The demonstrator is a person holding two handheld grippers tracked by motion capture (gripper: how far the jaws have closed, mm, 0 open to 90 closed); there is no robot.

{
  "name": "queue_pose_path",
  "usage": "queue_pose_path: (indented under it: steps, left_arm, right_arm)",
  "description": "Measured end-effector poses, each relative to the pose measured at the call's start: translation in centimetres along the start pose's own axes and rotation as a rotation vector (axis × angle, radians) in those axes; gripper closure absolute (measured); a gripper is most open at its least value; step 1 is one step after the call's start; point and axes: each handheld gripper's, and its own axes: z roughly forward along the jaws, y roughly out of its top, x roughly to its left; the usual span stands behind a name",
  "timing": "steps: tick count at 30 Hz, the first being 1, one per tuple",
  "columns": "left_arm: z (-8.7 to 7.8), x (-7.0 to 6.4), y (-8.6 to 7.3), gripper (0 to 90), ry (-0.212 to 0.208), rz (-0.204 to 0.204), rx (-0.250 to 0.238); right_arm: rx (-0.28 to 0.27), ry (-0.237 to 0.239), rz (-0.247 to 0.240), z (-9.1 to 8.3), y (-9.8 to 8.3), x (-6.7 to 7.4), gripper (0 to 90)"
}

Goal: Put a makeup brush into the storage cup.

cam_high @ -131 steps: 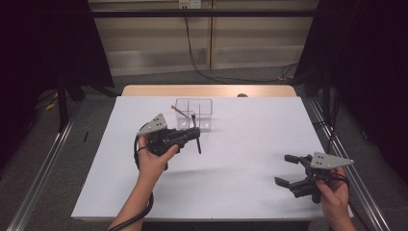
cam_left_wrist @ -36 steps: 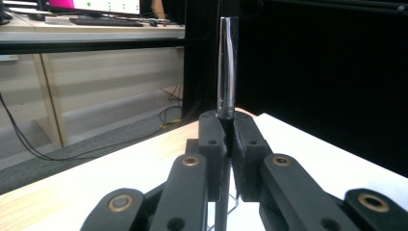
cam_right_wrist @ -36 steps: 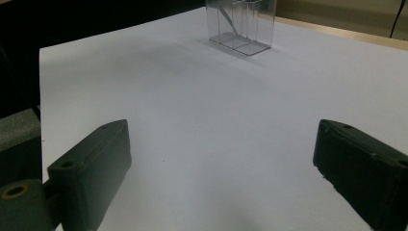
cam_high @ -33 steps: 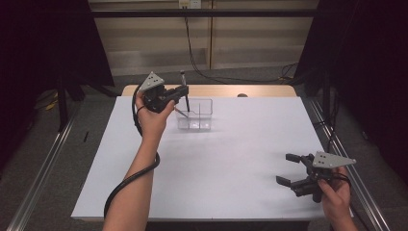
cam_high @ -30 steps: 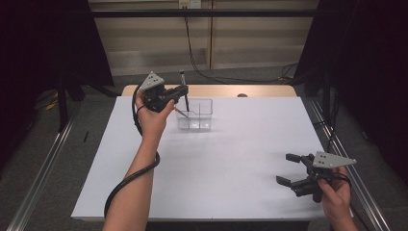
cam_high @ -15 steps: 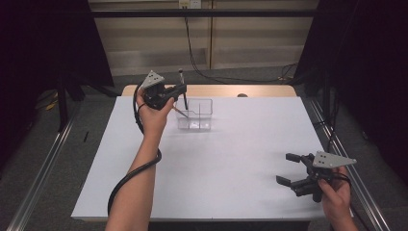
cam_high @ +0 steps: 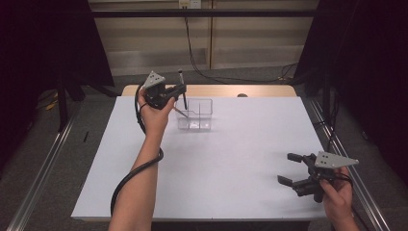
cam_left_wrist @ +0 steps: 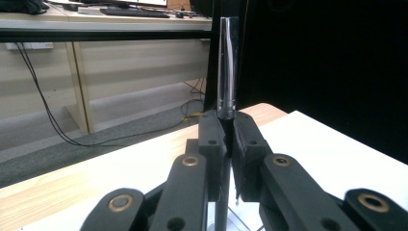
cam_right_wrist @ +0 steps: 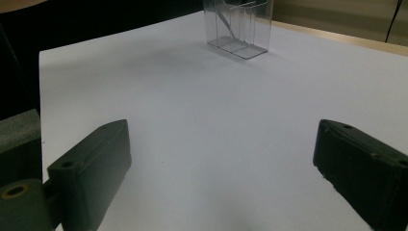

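My left gripper [cam_high: 180, 92] is shut on a black pen [cam_high: 182, 89] and holds it upright at the back of the table. The pen's lower end hangs over the left part of a clear plastic compartment box [cam_high: 198, 117]. In the left gripper view the pen [cam_left_wrist: 227, 72] rises straight up from between the closed jaws [cam_left_wrist: 226, 132]. A thin light stick [cam_high: 180, 112] leans inside the box. My right gripper [cam_high: 286, 168] rests open near the table's front right corner; its wide-apart jaws [cam_right_wrist: 221, 163] have nothing between them and point toward the box [cam_right_wrist: 239, 29].
The white table top [cam_high: 226, 159] stretches between the two hands. A wooden strip [cam_high: 250, 90] runs along its far edge. Metal rails flank both sides, and cables lie on the floor behind the table.
Since the earliest frame my left hand has carried the pen from the table's middle up and back to the box. Over the last second it has barely shifted. The right hand has stayed put.
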Motion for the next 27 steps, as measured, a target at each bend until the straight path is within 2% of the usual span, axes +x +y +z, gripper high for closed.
queue_pose_path:
  steps: [16, 27]
  left_arm:
    - [0.5, 0.5, -0.6, 83.9, 0.016, -0.004, 0.016]
    - [1.0, 0.6, -1.1, 83.9, 0.009, -0.007, 0.034]
  right_arm:
    - [0.009, 0.007, -0.004, 0.2, -0.1, 0.0, 5.9]
    - [0.011, 0.012, -0.011, 0.4, 0.0, 0.1, 5.9]
